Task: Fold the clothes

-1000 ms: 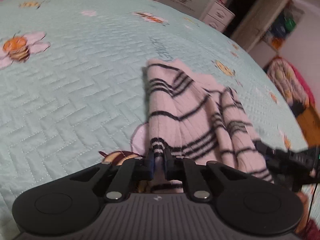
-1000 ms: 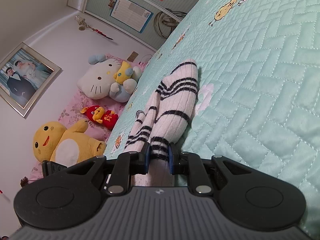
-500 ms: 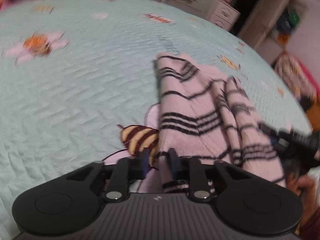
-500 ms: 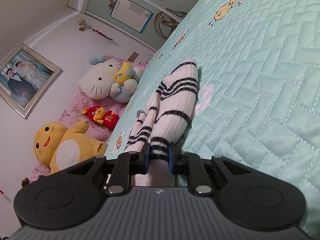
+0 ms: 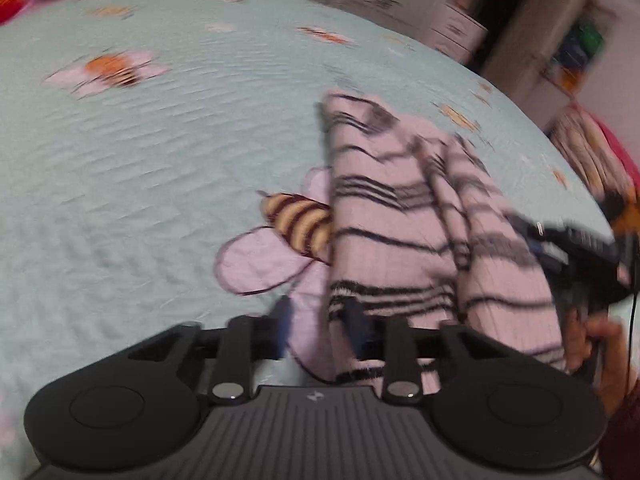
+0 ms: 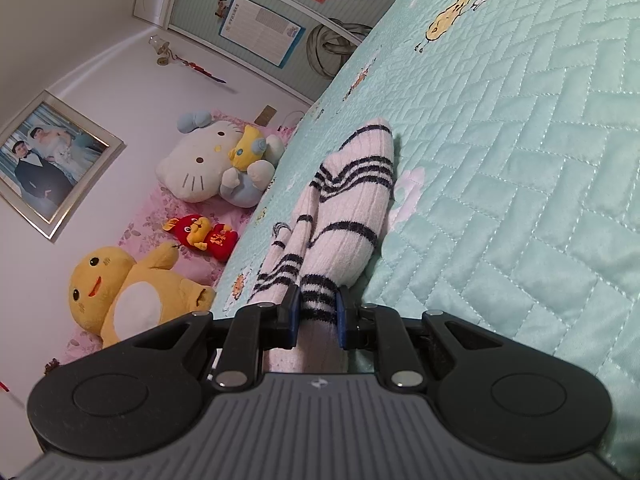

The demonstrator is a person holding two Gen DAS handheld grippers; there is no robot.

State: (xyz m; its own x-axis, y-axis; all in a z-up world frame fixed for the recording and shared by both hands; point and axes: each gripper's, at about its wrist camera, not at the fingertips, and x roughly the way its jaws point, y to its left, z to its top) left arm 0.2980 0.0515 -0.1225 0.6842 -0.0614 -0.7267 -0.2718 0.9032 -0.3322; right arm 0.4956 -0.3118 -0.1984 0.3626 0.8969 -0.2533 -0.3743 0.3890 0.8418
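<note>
The striped knit garment [image 5: 392,216], white-pink with dark bands, lies folded lengthwise into a narrow bundle on the mint quilted bedspread [image 5: 140,152]. In the right wrist view the same garment [image 6: 352,200] runs away from the camera along the bedspread [image 6: 520,160], with its far end rounded and resting on the quilt.

Right gripper [image 6: 318,314]: the jaws are clamped on the near end of the garment, and both blue pads press the knit from either side. In the left wrist view this gripper [image 5: 560,252] appears at the right edge, at the garment's far corner, with the person's hand [image 5: 596,340] below it.

Left gripper [image 5: 320,328]: the jaws have just been opening. They stand apart, with a gap between them; the left finger sits over the bedspread, clear of the cloth, and the right finger overlaps the garment's near edge. The pads do not pinch the cloth. This view is motion-blurred.

A bee-and-flower print [image 5: 296,228] on the bedspread lies partly under the garment's left edge.

Beyond the bed, the right wrist view shows a white cat plush [image 6: 200,160], a yellow plush [image 6: 120,296], a small red plush [image 6: 204,236] and a framed photograph [image 6: 52,168] on the wall.
</note>
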